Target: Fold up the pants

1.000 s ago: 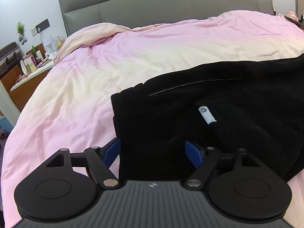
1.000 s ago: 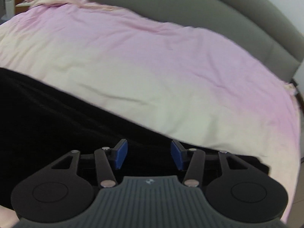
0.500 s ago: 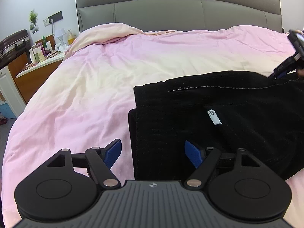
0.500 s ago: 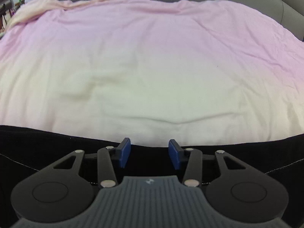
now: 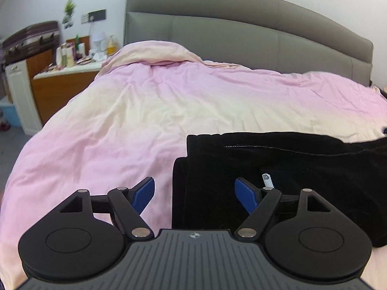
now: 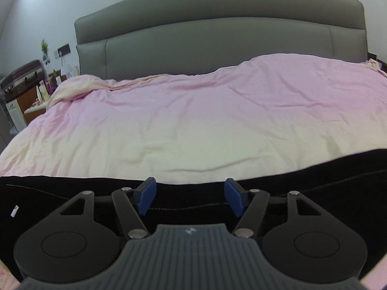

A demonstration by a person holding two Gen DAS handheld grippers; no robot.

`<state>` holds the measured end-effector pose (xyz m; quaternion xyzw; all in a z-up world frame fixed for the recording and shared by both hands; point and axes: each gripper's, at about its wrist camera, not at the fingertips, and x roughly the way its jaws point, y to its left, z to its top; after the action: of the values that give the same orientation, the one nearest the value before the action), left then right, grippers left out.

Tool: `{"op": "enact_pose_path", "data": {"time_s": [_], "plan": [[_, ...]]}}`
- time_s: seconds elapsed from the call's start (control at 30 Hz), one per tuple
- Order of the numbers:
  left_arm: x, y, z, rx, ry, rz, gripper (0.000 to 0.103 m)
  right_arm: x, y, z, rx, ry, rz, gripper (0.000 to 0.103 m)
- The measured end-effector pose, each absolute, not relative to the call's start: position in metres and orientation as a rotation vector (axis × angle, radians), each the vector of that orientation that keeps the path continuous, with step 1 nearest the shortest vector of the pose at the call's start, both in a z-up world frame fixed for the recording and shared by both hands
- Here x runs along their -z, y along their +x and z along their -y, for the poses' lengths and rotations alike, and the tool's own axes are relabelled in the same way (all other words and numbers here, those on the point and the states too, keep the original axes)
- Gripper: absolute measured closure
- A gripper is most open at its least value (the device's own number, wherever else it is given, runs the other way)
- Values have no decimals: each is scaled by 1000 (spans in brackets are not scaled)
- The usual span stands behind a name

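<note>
Pants [image 5: 302, 169], black, lay folded on the near part of a pink duvet [image 5: 169, 111] covering the bed, with a grey headboard [image 5: 241, 29] beyond. In the left wrist view their left edge showed as stacked layers, the upper layer set slightly back from the lower, and a small white label [image 5: 266, 180] lay on the top surface.

Left gripper [image 5: 194, 193] was held above the cloth with its jaws wide apart and nothing gripped. The left blue finger [image 5: 144, 194] stood over bare duvet just beside the pants' left edge; the right one [image 5: 245, 197] stood over the black fabric, close to the label. The stacked edge ran between the two fingers.

Right gripper [image 6: 191, 197] was positioned over the far edge of the pants [image 6: 314, 183], where black cloth met the duvet [image 6: 193, 120]. Its jaws were opening, and neither blue pad pressed on the fabric. A stitched seam passed beneath the gap between the fingers. Contact between the fingertips and the cloth could not be established from this view.

A cluttered bedside cabinet [image 5: 63, 82] stood left of the bed.
</note>
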<state>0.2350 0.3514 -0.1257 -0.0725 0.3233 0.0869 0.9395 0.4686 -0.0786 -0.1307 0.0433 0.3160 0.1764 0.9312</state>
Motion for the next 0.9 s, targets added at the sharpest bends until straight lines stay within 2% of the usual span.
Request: {"op": "enact_pose_path", "data": {"time_s": [0.1, 0.17, 0.3, 0.37, 0.4, 0.53, 0.67, 0.9], "plan": [[121, 219, -344, -183, -238, -651, 12, 119, 424, 132, -309, 143, -598, 39], [122, 207, -336, -171, -312, -649, 12, 111, 391, 162, -283, 161, -544, 30], [136, 182, -312, -182, -477, -659, 11, 99, 328, 214, -236, 208, -436, 25], [149, 171, -300, -195, -568, -673, 11, 99, 309, 234, -230, 261, -407, 13], [157, 168, -295, -198, -610, -685, 11, 101, 304, 242, -234, 281, -407, 10], [185, 178, -283, -207, -727, -750, 11, 122, 304, 281, -193, 386, -456, 9], [209, 195, -287, -264, -865, -783, 11, 162, 327, 335, -98, 731, -522, 9], [218, 212, -295, -313, -925, -726, 7, 222, 377, 375, 1, 993, -579, 9]]}}
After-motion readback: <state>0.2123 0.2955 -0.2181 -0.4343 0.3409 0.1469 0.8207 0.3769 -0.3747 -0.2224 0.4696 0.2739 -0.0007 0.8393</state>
